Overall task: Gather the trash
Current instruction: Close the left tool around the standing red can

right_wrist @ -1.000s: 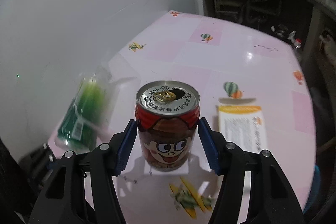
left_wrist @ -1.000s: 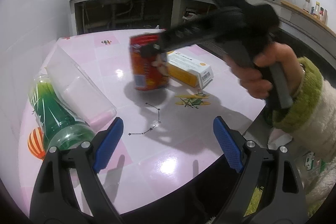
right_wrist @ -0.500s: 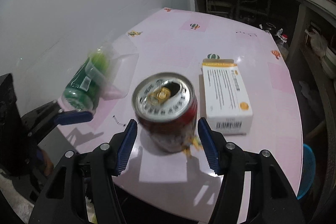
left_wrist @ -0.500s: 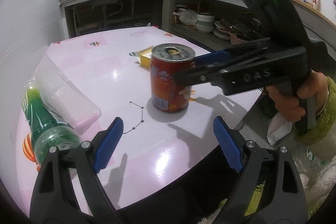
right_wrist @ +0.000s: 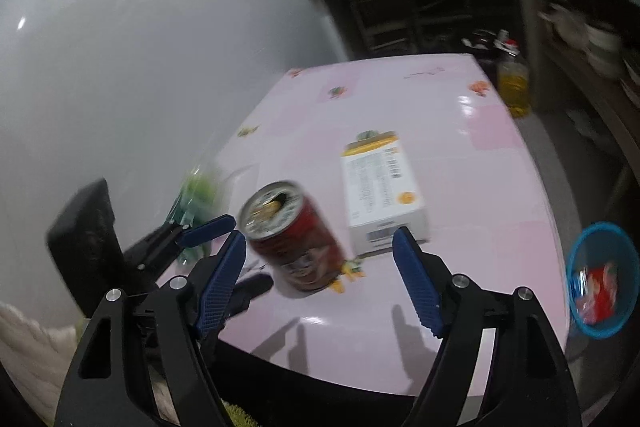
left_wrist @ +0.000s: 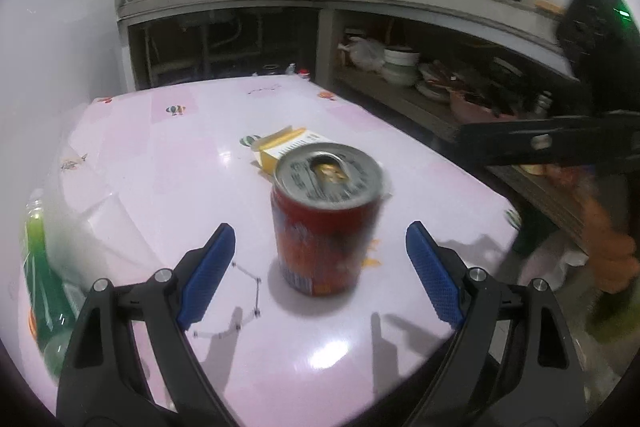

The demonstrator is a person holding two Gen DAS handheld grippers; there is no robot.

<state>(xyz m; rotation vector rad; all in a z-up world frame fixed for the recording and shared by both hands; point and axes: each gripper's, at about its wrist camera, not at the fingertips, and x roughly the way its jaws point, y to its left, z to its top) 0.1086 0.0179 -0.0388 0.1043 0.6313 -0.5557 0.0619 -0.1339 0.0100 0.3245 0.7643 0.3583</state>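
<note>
A red drink can [left_wrist: 326, 223] with an opened top stands on the pink table [left_wrist: 168, 155] near its front edge. It also shows in the right wrist view [right_wrist: 294, 239]. My left gripper [left_wrist: 320, 271] is open, its blue pads either side of the can and a little short of it. My right gripper [right_wrist: 320, 283] is open and empty, pulled back from the can. A yellow and white box [right_wrist: 380, 189] lies behind the can. A green plastic bottle [left_wrist: 42, 287] lies at the table's left edge.
A clear plastic tub [left_wrist: 92, 227] lies beside the green bottle. A blue basket [right_wrist: 602, 279] with red trash sits on the floor right of the table. A white wall runs along the table's left side. Kitchen counters and shelves stand behind.
My right gripper has let go of the can and drawn back to the right. The can now stands free on the table. My left gripper has moved closer to it.
</note>
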